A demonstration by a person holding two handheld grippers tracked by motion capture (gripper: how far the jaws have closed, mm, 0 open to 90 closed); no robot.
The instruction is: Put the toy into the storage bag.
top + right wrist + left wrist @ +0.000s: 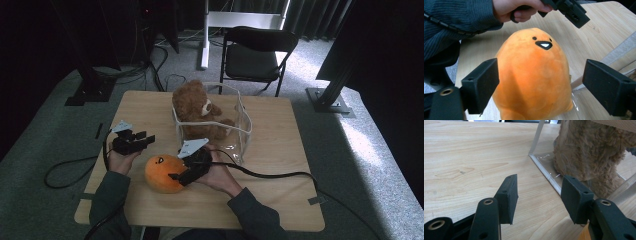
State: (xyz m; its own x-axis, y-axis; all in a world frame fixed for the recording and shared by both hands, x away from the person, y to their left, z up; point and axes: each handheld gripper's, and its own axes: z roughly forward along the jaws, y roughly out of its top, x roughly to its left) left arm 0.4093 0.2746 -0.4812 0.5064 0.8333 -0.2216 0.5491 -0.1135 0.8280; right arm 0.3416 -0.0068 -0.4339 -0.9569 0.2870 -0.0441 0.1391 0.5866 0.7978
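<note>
An orange round plush [162, 172] with a small black beak stands on the wooden table [280, 200] near its front. My right gripper [179, 176] is open, and its jaws sit on either side of the plush [534, 75] without squeezing it. A brown teddy bear [197, 107] sits in a clear plastic box [242, 125] at the table's middle. My left gripper [144, 140] is held left of the box, open with nothing between its jaws [539, 197]. It faces the box's near corner [546, 171] and the bear [586, 152]. In the right gripper view, the left gripper [574, 12] hangs above the plush.
A black folding chair [252, 55] stands beyond the table's far edge. Black stand bases [90, 92] and cables lie on the grey carpet at the left and right. A black cable [280, 175] trails from the right gripper across the table's right side.
</note>
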